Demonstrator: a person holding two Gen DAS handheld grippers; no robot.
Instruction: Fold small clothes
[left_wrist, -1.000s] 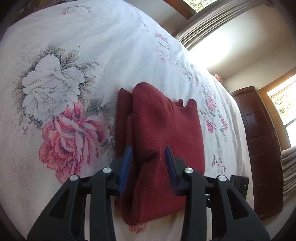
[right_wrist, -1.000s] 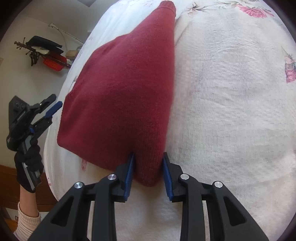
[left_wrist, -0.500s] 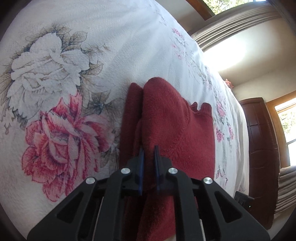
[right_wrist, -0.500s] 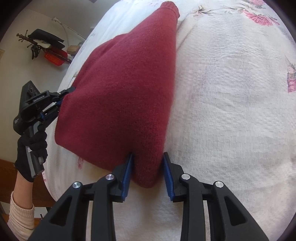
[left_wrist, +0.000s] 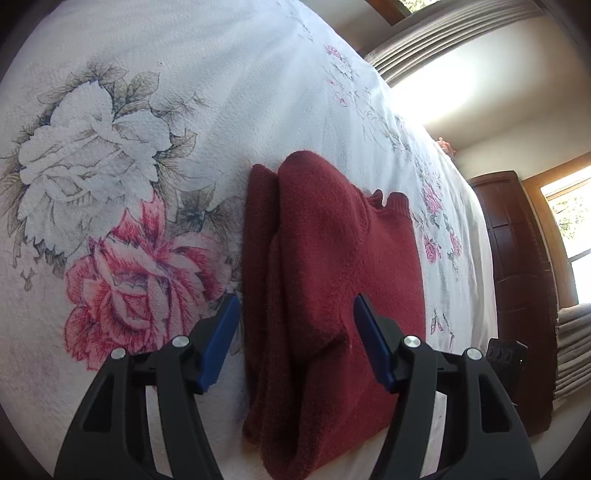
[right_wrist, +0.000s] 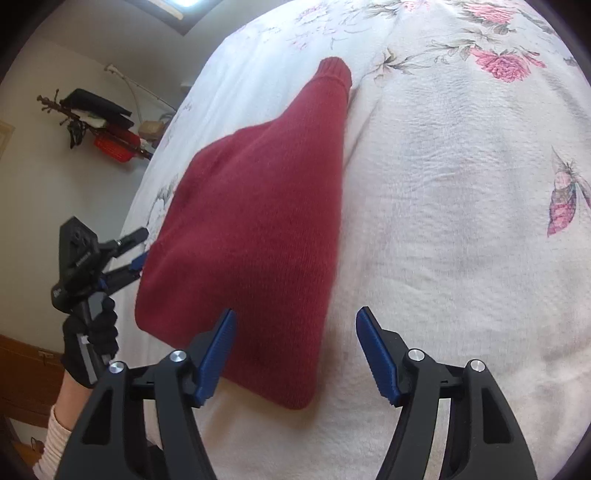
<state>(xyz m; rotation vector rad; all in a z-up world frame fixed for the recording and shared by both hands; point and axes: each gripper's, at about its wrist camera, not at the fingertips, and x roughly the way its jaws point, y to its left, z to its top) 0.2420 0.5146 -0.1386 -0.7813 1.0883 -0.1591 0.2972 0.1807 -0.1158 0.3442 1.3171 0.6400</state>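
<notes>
Folded red sweater lies flat on the floral bedspread — left gripper and right gripper both spread wide, holding nothing, apparently letting the fold settle.

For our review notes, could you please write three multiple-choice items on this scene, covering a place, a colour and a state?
1. Where does the sweater lie?
A. on the flowered bedspread
B. on a wooden floor
C. in a basket

2. What colour is the sweater?
A. navy
B. dark red
C. green

3. How do the left gripper and right gripper stand?
A. both shut on cloth
B. one open, one shut
C. both open

Answers: 1 A, printed flowers surround it. 2 B, both views show it dark red. 3 C, a wide gap between each pair of blue fingers.
</notes>
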